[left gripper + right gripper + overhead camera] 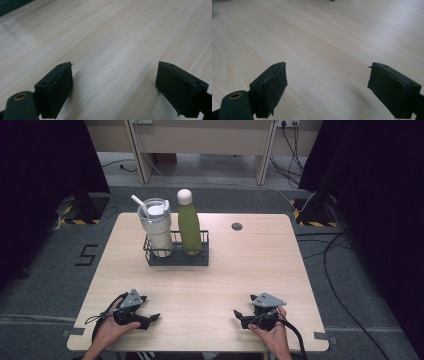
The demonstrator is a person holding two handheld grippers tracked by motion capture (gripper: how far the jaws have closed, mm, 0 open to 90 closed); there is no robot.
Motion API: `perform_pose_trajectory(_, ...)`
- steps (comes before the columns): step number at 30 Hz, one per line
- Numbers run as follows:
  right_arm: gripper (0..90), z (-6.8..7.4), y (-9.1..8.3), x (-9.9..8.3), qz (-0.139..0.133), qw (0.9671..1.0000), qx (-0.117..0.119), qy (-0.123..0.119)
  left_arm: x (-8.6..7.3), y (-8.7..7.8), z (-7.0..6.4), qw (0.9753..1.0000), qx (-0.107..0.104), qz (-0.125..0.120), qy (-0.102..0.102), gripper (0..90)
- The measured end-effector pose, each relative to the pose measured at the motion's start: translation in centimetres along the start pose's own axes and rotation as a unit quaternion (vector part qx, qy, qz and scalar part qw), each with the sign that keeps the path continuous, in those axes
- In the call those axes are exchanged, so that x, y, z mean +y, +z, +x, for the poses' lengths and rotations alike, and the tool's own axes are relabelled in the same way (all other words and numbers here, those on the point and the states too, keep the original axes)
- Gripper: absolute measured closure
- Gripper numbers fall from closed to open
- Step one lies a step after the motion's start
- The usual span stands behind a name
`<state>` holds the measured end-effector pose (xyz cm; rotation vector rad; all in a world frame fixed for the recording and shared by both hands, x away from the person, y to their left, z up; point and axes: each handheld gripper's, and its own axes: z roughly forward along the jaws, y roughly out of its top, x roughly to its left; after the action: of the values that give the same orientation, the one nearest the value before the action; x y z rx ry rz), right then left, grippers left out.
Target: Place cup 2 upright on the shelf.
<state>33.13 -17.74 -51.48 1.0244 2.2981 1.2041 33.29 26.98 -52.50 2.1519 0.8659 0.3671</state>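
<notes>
Green bottle (189, 224) standing tall in black rack (176, 258), beside white cup (156, 226), far across table (240, 270); left gripper (145, 314) a bit nearer than right gripper (242, 313); both spread wide, holding nothing

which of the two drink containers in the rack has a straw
The white tumbler, at the left of the black wire rack. A white straw rises from its lid; the green bottle beside it has a plain rounded cap.

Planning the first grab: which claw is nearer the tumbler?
Left. The left claw sits near the table's front edge, nearly straight before the tumbler; the right claw is farther off to its right.
</notes>
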Motion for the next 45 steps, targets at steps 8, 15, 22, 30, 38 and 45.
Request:
perform_pose_trajectory(8,15.2,0.24,-0.03,-0.21,0.033,0.9994,-0.006,-0.007,-0.01,0.01,-0.01,1.0000,0.000,-0.001,0.000,13.7)
perform_pose_trajectory(15,15.3,0.49,0.04,-0.37,0.064,0.9978,-0.008,-0.017,-0.01,0.02,-0.02,1.0000,0.000,-0.001,-0.001,13.7)
perform_pose_trajectory(22,10.5,0.62,-0.02,-0.58,0.077,0.9969,-0.004,-0.016,-0.01,0.01,-0.03,1.0000,0.000,-0.001,-0.001,13.7)
perform_pose_trajectory(30,0.4,0.88,0.00,-0.76,0.090,0.9958,-0.003,-0.017,-0.01,0.00,-0.02,1.0000,0.000,0.000,-0.001,13.7)
perform_pose_trajectory(38,0.4,0.87,0.00,-0.77,0.090,0.9958,-0.003,-0.018,-0.02,0.02,-0.03,1.0000,0.000,-0.001,-0.001,13.7)
perform_pose_trajectory(45,0.4,0.86,-0.01,-0.77,0.090,0.9958,-0.003,-0.018,-0.01,0.00,-0.03,1.0000,0.000,0.000,-0.001,13.6)
